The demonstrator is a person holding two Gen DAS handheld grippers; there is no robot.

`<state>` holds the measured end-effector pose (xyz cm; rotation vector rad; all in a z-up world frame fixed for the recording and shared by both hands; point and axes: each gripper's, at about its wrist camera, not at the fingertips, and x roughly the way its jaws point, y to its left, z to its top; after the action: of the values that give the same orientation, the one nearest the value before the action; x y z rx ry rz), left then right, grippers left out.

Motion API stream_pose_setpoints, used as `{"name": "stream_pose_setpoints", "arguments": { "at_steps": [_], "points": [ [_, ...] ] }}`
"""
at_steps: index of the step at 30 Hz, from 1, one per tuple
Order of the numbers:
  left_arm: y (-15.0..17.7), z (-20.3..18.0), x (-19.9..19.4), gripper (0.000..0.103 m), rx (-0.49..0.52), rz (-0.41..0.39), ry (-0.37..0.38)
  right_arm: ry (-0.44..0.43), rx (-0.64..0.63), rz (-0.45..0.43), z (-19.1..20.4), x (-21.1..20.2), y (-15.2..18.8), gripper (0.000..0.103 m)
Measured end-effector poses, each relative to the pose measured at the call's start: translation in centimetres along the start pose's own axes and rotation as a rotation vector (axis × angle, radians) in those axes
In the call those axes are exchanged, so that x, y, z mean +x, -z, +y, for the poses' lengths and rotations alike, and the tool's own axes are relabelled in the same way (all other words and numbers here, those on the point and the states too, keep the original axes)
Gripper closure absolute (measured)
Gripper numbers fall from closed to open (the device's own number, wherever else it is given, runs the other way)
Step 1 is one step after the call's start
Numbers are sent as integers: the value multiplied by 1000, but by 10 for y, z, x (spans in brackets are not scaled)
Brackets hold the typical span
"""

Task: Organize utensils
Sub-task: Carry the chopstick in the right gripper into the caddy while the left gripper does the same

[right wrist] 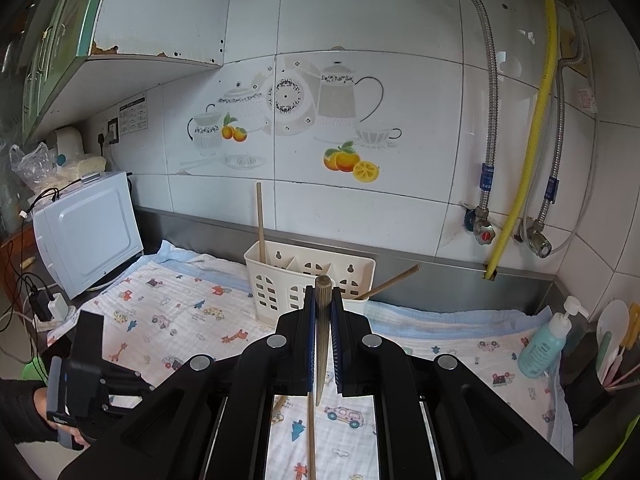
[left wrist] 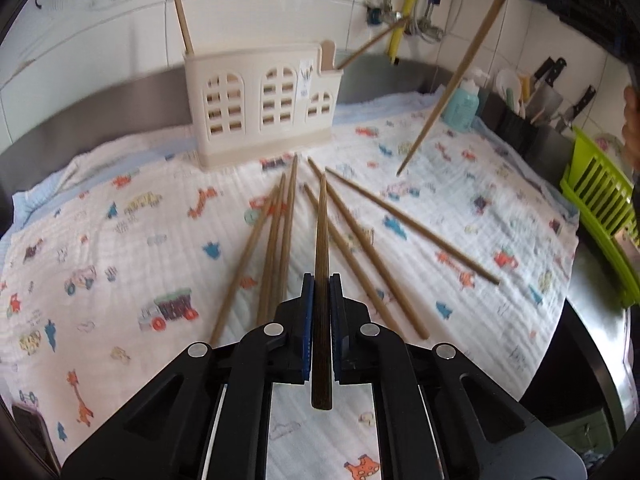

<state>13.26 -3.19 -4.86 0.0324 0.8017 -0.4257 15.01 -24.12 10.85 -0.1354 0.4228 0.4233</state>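
My left gripper (left wrist: 321, 280) is shut on a dark wooden chopstick (left wrist: 321, 232), which points forward over the cloth. Several loose chopsticks (left wrist: 412, 226) lie fanned out beneath it. Behind them stands a cream utensil holder (left wrist: 260, 108), with one chopstick (left wrist: 182, 16) upright in its left compartment and another (left wrist: 372, 42) leaning out of its small right one. My right gripper (right wrist: 323, 292) is shut on a chopstick (right wrist: 322, 320), held up in front of the holder (right wrist: 272, 276). In the left wrist view that chopstick (left wrist: 452, 92) hangs slanted at the upper right.
A patterned cloth (left wrist: 120, 240) covers the steel counter. A blue soap bottle (right wrist: 542, 348), a black tub of knives and spoons (left wrist: 516, 128) and a green dish rack (left wrist: 600, 208) crowd the right side. A white microwave (right wrist: 88, 232) stands at the left. A person's hand (right wrist: 40, 404) holds the left gripper.
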Motion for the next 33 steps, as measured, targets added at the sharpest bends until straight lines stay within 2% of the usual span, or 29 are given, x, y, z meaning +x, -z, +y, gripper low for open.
{"name": "stream_pose_setpoints", "arguments": {
  "at_steps": [5,11,25,33],
  "points": [
    [-23,3,-12,97,-14,-74,0,-6,5,-12,1,1,-5,96],
    [-45,5,-17,97,-1,-110,-9,-7,-4,-22,0,5,-17,96],
    [-107,14,-44,97,30,-206,-15,16,-22,-87,-17,23,-86,96],
    [-160,21,-77,97,57,-323,-64,40,-11,-94,-25,55,-112,96]
  ]
}}
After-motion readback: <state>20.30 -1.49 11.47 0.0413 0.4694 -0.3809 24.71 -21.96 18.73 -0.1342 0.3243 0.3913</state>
